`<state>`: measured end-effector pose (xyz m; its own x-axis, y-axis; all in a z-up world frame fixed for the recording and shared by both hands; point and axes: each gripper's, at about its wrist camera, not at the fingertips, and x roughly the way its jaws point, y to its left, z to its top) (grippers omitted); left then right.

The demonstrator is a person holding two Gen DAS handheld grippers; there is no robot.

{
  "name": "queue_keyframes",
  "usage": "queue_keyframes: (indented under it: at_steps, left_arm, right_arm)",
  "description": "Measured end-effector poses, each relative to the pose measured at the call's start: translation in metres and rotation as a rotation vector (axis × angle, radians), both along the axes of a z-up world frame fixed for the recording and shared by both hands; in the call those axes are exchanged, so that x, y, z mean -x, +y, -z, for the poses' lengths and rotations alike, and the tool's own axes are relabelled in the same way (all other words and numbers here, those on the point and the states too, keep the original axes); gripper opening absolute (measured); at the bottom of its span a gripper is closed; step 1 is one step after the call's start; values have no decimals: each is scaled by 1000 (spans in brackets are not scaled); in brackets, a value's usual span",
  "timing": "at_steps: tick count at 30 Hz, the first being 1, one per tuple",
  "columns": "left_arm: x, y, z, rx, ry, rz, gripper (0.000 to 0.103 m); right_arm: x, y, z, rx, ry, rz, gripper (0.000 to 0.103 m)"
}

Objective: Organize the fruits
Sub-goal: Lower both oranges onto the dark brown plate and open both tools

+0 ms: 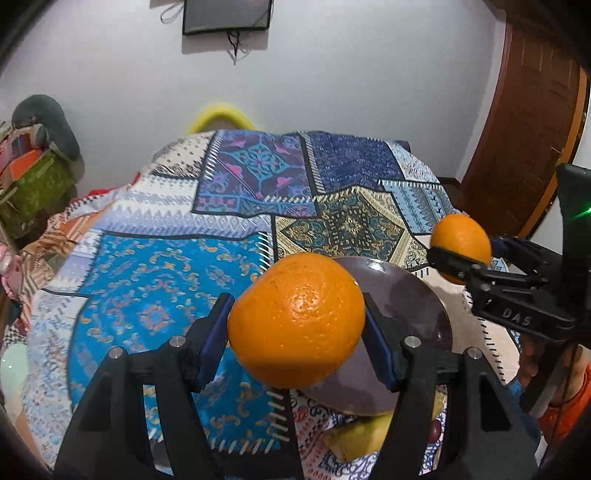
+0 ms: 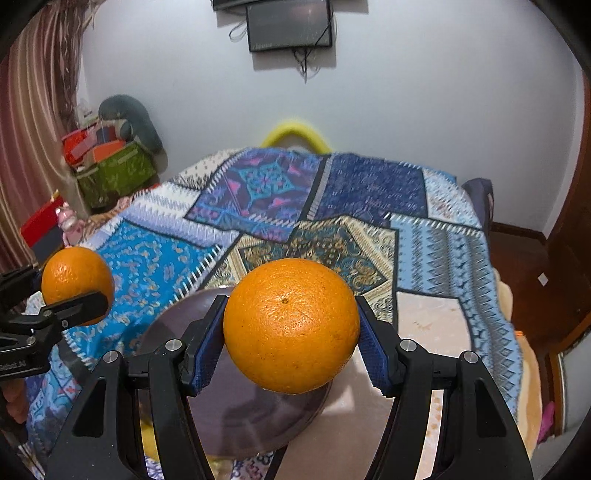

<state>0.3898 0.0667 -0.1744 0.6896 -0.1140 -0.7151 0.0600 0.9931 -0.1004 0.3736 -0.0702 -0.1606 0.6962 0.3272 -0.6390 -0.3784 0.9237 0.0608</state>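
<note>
Covering the table, a patchwork cloth (image 2: 369,192) carries a dark plate (image 1: 417,314), with yellow fruit (image 1: 364,435) partly hidden at its near edge. Above the plate, the left gripper (image 1: 295,325) clamps one orange (image 1: 295,321) and the right gripper (image 2: 291,328) clamps another orange (image 2: 291,325), both fruits off the cloth

The orange (image 1: 295,319) in the left hand-held gripper (image 1: 295,332) is hiding the near-left part of the dark plate (image 1: 413,306). Below the plate, yellow fruit (image 1: 356,439) is peeking out, too covered to identify. In the right wrist view, the other orange (image 2: 291,325) and the fingers (image 2: 205,339) are covering much of the plate (image 2: 258,413). The patterned bedspread (image 2: 369,192) is looking blurred. The wall screen (image 1: 227,16) is being cut off by the top edge.
</note>
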Motion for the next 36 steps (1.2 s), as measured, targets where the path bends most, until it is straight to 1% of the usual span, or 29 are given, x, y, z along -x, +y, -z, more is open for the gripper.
queue_keyframes:
  at_steps: [4,6,10,17,20,24,26,29,30,31,33,36]
  left_arm:
    - [-19,-7,19,-5,47,38,66]
    - [-29,-12,31,-20,85,52,66]
    - [-43,-20,48,-52,120,65,66]
    - [-57,-24,63,-54,165,72,66]
    - [-59,-25,69,-62,183,72,66]
    - [-60,-23,69,-48,184,63,66]
    - [-60,-24,70,-55,184,65,67]
    - [-59,-26,69,-61,187,66,67]
    - [-59,-25,69,-60,193,64,67]
    - [-58,-26,68,-59,195,63,67]
    - [-55,-25,66,-50,198,58,67]
    - [-46,-26,56,-48,171,59,69]
  right_arm:
    - [-14,4,13,32,33,-8,62]
    - [-20,4,18,47,43,-12,62]
    - [-34,3,30,59,90,-22,62]
    - [-44,9,48,85,142,-65,62]
    - [-45,11,54,108,147,-75,62]
    - [-45,12,61,119,166,-85,63]
    - [-45,11,63,109,181,-90,63]
    - [-43,12,61,105,175,-93,63]
    - [-41,12,59,98,168,-99,66]
    - [-39,13,56,97,156,-99,73]
    - [-33,14,46,107,118,-96,78]
    - [-23,12,35,126,75,-92,78]
